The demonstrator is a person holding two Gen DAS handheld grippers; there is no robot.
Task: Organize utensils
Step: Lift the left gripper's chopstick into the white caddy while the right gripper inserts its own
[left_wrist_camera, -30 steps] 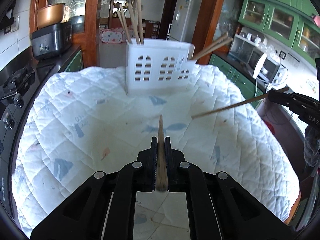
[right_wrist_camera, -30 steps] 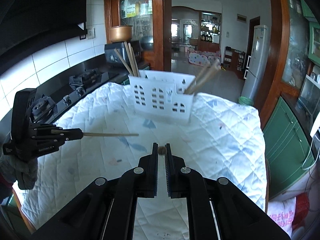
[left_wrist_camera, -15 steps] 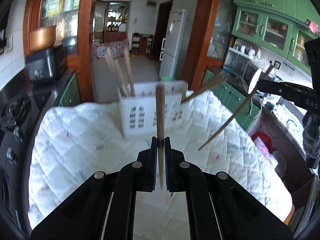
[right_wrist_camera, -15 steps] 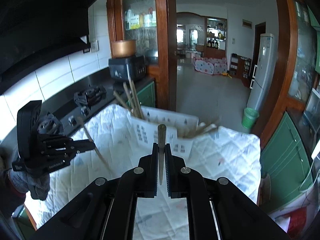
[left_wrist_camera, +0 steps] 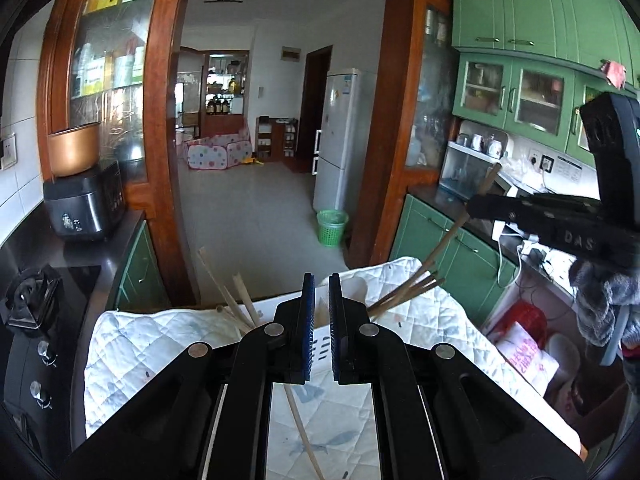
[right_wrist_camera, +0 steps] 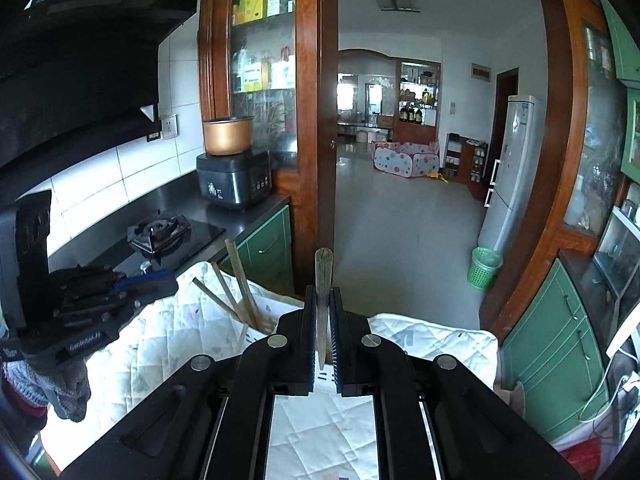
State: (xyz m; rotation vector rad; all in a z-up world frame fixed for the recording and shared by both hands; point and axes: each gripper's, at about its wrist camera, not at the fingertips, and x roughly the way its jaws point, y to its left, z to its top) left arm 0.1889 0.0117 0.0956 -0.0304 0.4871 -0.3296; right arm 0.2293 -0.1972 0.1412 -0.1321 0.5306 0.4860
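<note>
My left gripper point(left_wrist_camera: 320, 296) is open and empty above the white utensil holder point(left_wrist_camera: 320, 344). A wooden chopstick point(left_wrist_camera: 302, 432) lies slanting below the jaws, near the holder. Several chopsticks point(left_wrist_camera: 236, 304) lean in the holder's left side and several more point(left_wrist_camera: 404, 292) in its right side. My right gripper point(right_wrist_camera: 323, 312) is shut on an upright wooden chopstick point(right_wrist_camera: 323, 276) above the holder point(right_wrist_camera: 320, 376). The right gripper also shows in the left wrist view point(left_wrist_camera: 476, 206), with its chopstick point(left_wrist_camera: 448, 240) slanting down toward the right side of the holder.
The holder stands on a white quilted cloth point(left_wrist_camera: 160, 344) over a table. A gas stove point(right_wrist_camera: 160, 232) and a black cooker point(right_wrist_camera: 234, 178) with a copper pot are on the counter at the left. Green cabinets point(left_wrist_camera: 452, 256) run along the right.
My left gripper has opened and let go of its chopstick, which now lies below the jaws. Both grippers have risen and moved toward the holder, the right one keeping its chopstick.
</note>
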